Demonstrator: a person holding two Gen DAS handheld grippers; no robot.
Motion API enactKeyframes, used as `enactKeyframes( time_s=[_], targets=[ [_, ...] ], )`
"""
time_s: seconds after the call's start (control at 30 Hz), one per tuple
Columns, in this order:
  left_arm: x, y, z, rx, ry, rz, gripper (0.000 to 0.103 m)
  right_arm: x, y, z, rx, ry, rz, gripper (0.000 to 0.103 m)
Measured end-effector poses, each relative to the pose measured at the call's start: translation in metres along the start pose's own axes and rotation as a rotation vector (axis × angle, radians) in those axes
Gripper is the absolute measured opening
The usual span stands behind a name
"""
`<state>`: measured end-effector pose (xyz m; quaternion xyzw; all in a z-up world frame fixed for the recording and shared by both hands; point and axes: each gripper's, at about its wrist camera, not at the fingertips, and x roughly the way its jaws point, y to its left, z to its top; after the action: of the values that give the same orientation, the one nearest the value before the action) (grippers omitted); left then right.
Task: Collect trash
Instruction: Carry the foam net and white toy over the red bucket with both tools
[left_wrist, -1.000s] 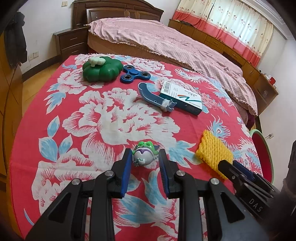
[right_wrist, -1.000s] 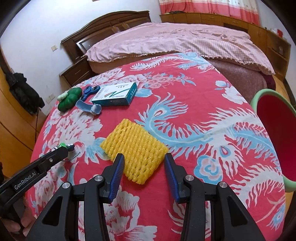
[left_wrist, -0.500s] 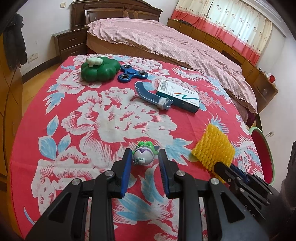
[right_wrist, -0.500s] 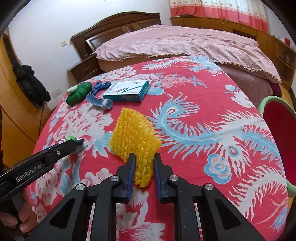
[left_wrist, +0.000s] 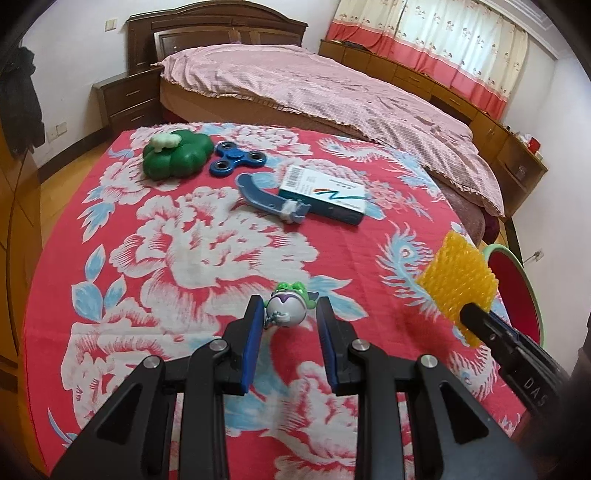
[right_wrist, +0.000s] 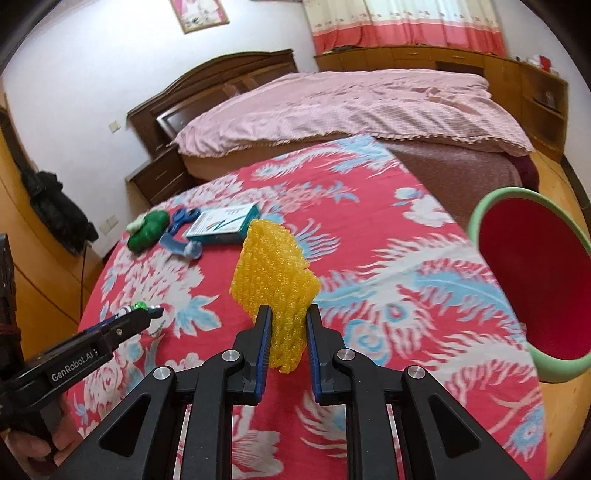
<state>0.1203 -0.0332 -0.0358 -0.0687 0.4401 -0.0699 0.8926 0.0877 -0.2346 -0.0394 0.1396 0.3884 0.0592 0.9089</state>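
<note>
My right gripper (right_wrist: 289, 314) is shut on a yellow foam net (right_wrist: 275, 273) and holds it above the red flowered tablecloth (right_wrist: 369, 236); the net also shows in the left wrist view (left_wrist: 458, 280). My left gripper (left_wrist: 290, 308) is open around a small round toy with a green top (left_wrist: 290, 306) that rests on the cloth. A teal and white box (left_wrist: 325, 194) lies further back. A green bin with a red inside (right_wrist: 535, 280) stands beside the table at the right.
A green clover-shaped toy (left_wrist: 175, 157), a blue fidget spinner (left_wrist: 238, 162) and a blue curved plastic piece (left_wrist: 269, 201) lie at the table's far side. A bed with a pink cover (left_wrist: 332, 92) stands behind the table.
My right gripper shut on the yellow foam net and lifted it off the cloth, swinging toward the bin side. My left gripper stayed open around the small toy.
</note>
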Motion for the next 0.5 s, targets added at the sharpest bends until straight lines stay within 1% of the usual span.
enactKeyframes(
  time_s=[0.5],
  targets=[
    [0.000, -0.055, 0.002, 0.106, 0.014, -0.040, 0.028, -0.041, -0.060, 0.002, 0.126, -0.082, -0.039, 0.018]
  ],
)
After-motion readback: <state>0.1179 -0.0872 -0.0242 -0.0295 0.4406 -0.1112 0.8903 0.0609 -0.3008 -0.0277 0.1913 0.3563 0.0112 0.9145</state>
